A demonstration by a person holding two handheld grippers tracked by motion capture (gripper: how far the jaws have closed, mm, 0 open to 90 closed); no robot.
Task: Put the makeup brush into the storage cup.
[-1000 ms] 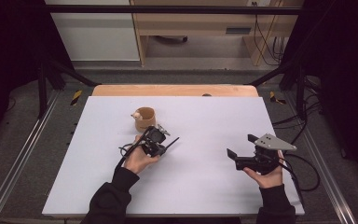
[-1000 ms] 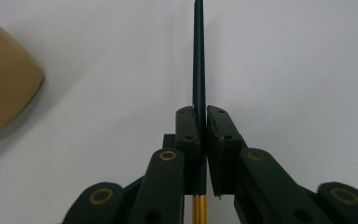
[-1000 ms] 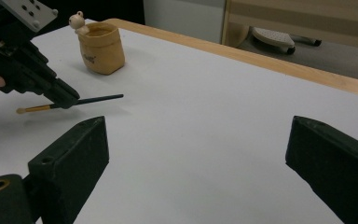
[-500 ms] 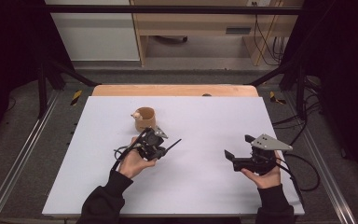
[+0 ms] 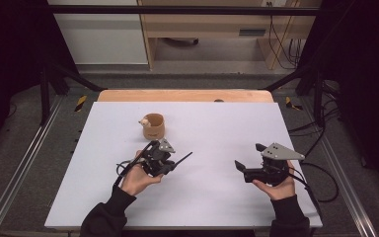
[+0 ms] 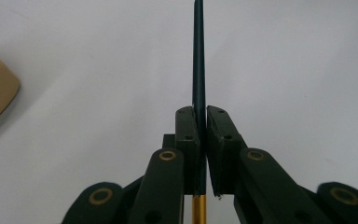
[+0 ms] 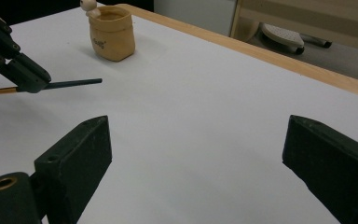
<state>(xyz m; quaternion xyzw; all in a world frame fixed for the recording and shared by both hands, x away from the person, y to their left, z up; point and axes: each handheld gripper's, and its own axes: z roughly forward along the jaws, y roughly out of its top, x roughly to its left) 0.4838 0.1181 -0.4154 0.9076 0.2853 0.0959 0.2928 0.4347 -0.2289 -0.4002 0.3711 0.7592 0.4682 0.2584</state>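
Slippage is looking like the main risk: the left gripper (image 5: 170, 163) is pinching a slim dark pencil (image 6: 198, 70) between its closed jaws, gripping it near the gold ferrule end, so most of the shaft is sticking out unsupported in front. Any knock of that long tip against the white table (image 5: 217, 207) or against the tan holder (image 5: 153, 126) is likely to be levering the pencil round in the pads or twisting it free. The holder is looking soft-walled and light, so a sideways push could be tipping it. The pencil is hanging over the table just in front of the holder, pointing toward the person's right. It is looking thin, straight and dark green-black. The right gripper (image 5: 245, 167) is waiting well apart, its jaws spread wide and carrying nothing.
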